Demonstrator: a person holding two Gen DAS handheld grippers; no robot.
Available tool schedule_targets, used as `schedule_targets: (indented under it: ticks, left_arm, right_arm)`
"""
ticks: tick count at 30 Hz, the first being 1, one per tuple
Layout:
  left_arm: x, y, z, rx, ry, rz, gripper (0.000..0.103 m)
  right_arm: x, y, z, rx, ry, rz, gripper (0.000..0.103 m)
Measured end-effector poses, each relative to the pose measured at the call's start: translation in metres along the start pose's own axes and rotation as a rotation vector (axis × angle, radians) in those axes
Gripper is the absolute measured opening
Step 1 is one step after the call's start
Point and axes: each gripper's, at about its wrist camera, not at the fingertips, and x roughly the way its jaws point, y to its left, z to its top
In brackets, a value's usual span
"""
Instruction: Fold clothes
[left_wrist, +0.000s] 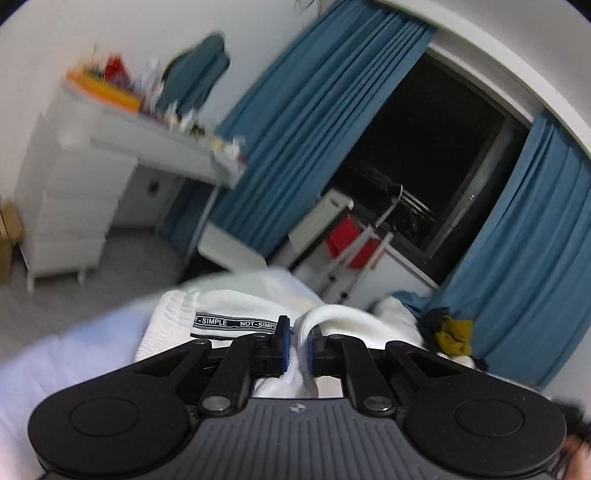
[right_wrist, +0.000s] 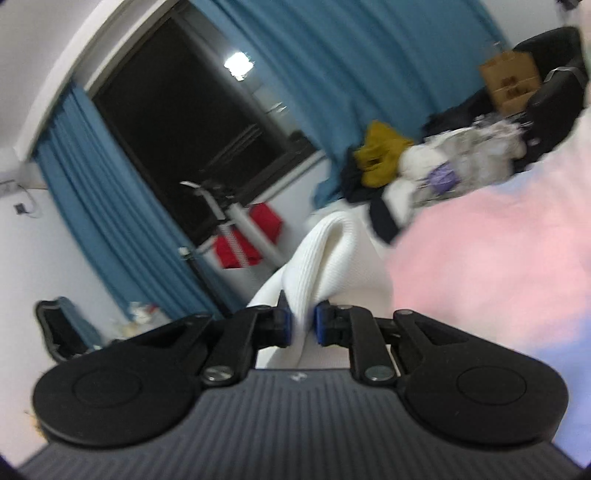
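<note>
A white ribbed knit garment with a black-and-white "NOT-SIMPLE" band lies bunched over a pale bed sheet. My left gripper is shut on a thick ribbed edge of the garment, lifted off the bed. In the right wrist view the same white garment rises in a fold from between the fingers. My right gripper is shut on that fold. Both views are tilted and blurred.
A pile of other clothes, mustard yellow and dark, lies at the bed's far end by blue curtains. A drying rack with red cloth stands by the dark window. A white drawer unit and desk stand at the left. A pink and lilac sheet is at the right.
</note>
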Motion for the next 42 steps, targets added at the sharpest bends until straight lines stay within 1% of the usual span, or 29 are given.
schedule_targets:
  ticks: [1,3,6,8,9,10,13,14,15,17,20,21,22,24,26,27,28,30,32,34,36,39,40,42]
  left_arm:
    - [0.005,0.002,-0.001,-0.018,0.033,-0.009,0.009]
    - [0.013,0.004,-0.008,-0.027,0.081,-0.001,0.01]
    - [0.018,0.007,-0.017,-0.039,0.132,-0.005,0.012]
    - [0.014,0.012,-0.018,-0.091,0.15,-0.031,0.016]
    - [0.01,0.015,-0.019,-0.123,0.16,-0.04,0.018]
    - [0.007,0.018,-0.021,-0.168,0.171,-0.04,0.024]
    - [-0.007,0.031,-0.032,-0.296,0.225,-0.051,0.032]
    - [-0.011,0.034,-0.035,-0.321,0.244,-0.044,0.033]
    - [-0.015,0.037,-0.038,-0.345,0.263,-0.037,0.038]
    - [-0.023,0.038,-0.039,-0.35,0.281,-0.021,0.04]
    - [-0.032,0.037,-0.041,-0.346,0.304,-0.007,0.045]
    - [-0.034,0.032,-0.041,-0.312,0.3,0.003,0.045]
    - [-0.036,0.028,-0.042,-0.276,0.296,0.012,0.046]
    - [-0.039,0.019,-0.043,-0.204,0.286,0.031,0.047]
    - [-0.043,0.009,-0.044,-0.133,0.277,0.05,0.059]
    - [-0.043,0.0,-0.044,-0.069,0.26,0.048,0.069]
    - [-0.043,-0.01,-0.044,-0.004,0.242,0.046,0.072]
    - [-0.043,-0.029,-0.046,0.121,0.215,0.028,0.075]
    - [-0.042,-0.044,-0.051,0.225,0.204,-0.02,0.075]
    - [-0.033,-0.058,-0.057,0.293,0.219,-0.064,0.075]
    - [-0.015,-0.076,-0.062,0.386,0.251,-0.089,0.075]
    - [0.017,-0.109,-0.07,0.493,0.306,-0.124,0.075]
    - [0.031,-0.123,-0.073,0.515,0.326,-0.141,0.075]
    - [0.063,-0.153,-0.08,0.547,0.359,-0.181,0.075]
  right_arm:
    - [-0.008,-0.019,-0.008,0.021,0.025,-0.032,0.015]
    - [-0.023,-0.054,-0.023,0.062,0.075,-0.088,0.016]
    - [-0.037,-0.083,-0.042,0.119,0.144,-0.126,0.017]
    - [-0.047,-0.097,-0.051,0.154,0.181,-0.146,0.019]
    - [-0.054,-0.094,-0.052,0.158,0.18,-0.15,0.019]
    - [-0.063,-0.09,-0.052,0.149,0.183,-0.157,0.019]
    - [-0.095,-0.075,-0.057,0.112,0.197,-0.179,0.019]
    - [-0.106,-0.07,-0.059,0.099,0.202,-0.187,0.019]
    - [-0.118,-0.066,-0.061,0.091,0.207,-0.19,0.019]
    - [-0.144,-0.06,-0.07,0.077,0.214,-0.185,0.019]
    - [-0.166,-0.043,-0.08,0.026,0.22,-0.178,0.02]
    - [-0.168,-0.036,-0.082,-0.002,0.227,-0.169,0.022]
    - [-0.168,-0.03,-0.085,-0.03,0.234,-0.16,0.026]
    - [-0.162,-0.018,-0.09,-0.088,0.251,-0.141,0.03]
    - [-0.155,-0.009,-0.095,-0.141,0.262,-0.134,0.032]
    - [-0.15,-0.005,-0.097,-0.159,0.274,-0.129,0.032]
    - [-0.146,-0.003,-0.099,-0.168,0.287,-0.123,0.032]
    - [-0.138,-0.001,-0.104,-0.177,0.317,-0.11,0.035]
    - [-0.132,-0.001,-0.107,-0.186,0.339,-0.108,0.039]
    - [-0.128,-0.001,-0.108,-0.192,0.343,-0.116,0.047]
    - [-0.123,-0.002,-0.108,-0.197,0.341,-0.127,0.051]
    - [-0.119,-0.003,-0.106,-0.193,0.334,-0.135,0.055]
    - [-0.119,-0.004,-0.105,-0.187,0.328,-0.137,0.056]
    - [-0.12,-0.005,-0.102,-0.177,0.312,-0.143,0.066]
